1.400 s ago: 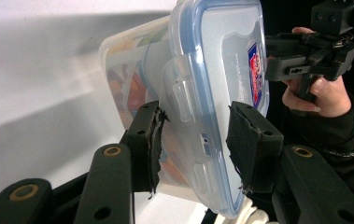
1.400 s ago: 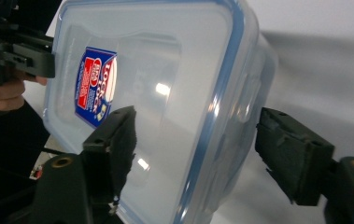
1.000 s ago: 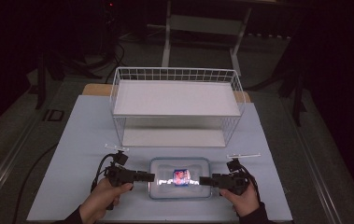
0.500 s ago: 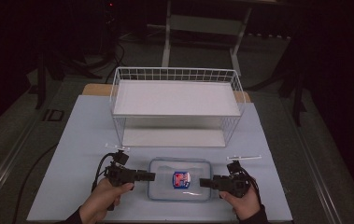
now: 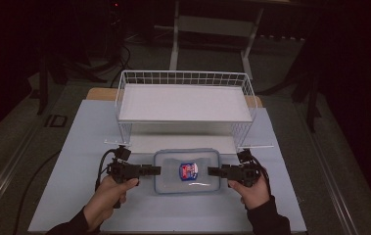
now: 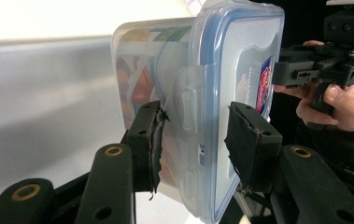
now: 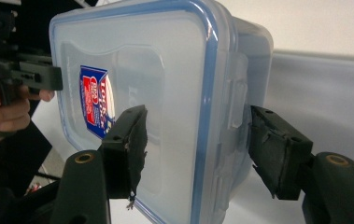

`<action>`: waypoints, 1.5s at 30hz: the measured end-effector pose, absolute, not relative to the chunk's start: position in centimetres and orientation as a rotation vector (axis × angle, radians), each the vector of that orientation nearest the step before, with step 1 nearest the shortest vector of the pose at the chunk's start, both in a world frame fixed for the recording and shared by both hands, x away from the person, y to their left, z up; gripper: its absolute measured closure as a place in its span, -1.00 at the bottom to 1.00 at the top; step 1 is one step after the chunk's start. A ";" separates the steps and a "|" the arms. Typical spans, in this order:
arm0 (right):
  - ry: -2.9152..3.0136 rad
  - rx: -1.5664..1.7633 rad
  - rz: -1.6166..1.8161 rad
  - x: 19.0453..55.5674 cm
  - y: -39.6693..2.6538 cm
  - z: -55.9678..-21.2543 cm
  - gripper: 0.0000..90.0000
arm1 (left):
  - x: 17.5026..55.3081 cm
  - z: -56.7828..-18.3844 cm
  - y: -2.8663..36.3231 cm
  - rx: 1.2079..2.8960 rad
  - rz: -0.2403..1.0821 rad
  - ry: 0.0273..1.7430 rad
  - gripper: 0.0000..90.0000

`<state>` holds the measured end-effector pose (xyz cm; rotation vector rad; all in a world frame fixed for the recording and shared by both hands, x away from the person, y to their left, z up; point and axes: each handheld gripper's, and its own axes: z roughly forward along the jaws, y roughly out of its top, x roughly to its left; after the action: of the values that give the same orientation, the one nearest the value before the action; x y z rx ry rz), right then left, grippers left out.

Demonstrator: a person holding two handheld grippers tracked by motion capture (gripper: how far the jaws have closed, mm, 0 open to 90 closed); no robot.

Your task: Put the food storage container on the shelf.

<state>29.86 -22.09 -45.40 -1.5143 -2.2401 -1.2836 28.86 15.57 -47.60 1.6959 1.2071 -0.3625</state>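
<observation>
Sitting between the two grippers, a clear plastic box (image 5: 188, 171) with a blue-rimmed lid is held from both short ends in front of the white wire rack (image 5: 185, 104), over the pale blue table mat (image 5: 75, 147). The left gripper (image 5: 154, 170) pinches the box's left end: in the left gripper view, one black pad (image 6: 149, 135) presses the underside and the other sits on the lid beside the side latch. The right gripper (image 5: 214, 171) pinches the right end the same way; in the right gripper view its jaws straddle the rim, one pad (image 7: 130, 140) on the lid and one on the base wall, though the far pad's contact is hard to judge.

Compared with a second ago, the box appears slightly higher and nearer the person, and its lid looks less glaring. Both hands have come up with it.

The box lies flat with its lid facing up, the red and blue label (image 5: 188, 170) at the centre. Its long axis runs left to right, from one gripper to the other, parallel to the rack's front edge.
</observation>
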 end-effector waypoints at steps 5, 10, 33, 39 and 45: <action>-2.246 -1.513 -1.310 31.2 -22.0 -44.7 -0.13 | 29.6 -47.1 15.6 1.673 -0.328 1.202 0.23; -2.247 -1.520 -1.332 32.5 -21.9 -44.2 -0.14 | 30.6 -46.9 15.5 1.662 -0.295 1.192 0.23; -2.222 -1.595 -1.337 36.3 -22.4 -46.6 -0.15 | 34.3 -49.5 14.1 1.627 -0.179 1.196 0.18; -2.227 -1.615 -1.353 36.8 -22.2 -47.0 -0.15 | 35.1 -49.9 14.1 1.615 -0.147 1.197 0.16; -2.220 -1.630 -1.353 37.5 -21.9 -47.6 -0.16 | 35.7 -50.7 14.1 1.592 -0.134 1.220 0.15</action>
<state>37.54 -21.94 -47.55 -1.6300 -2.2203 -1.3526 35.70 14.05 -50.71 1.5924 1.2196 -0.1340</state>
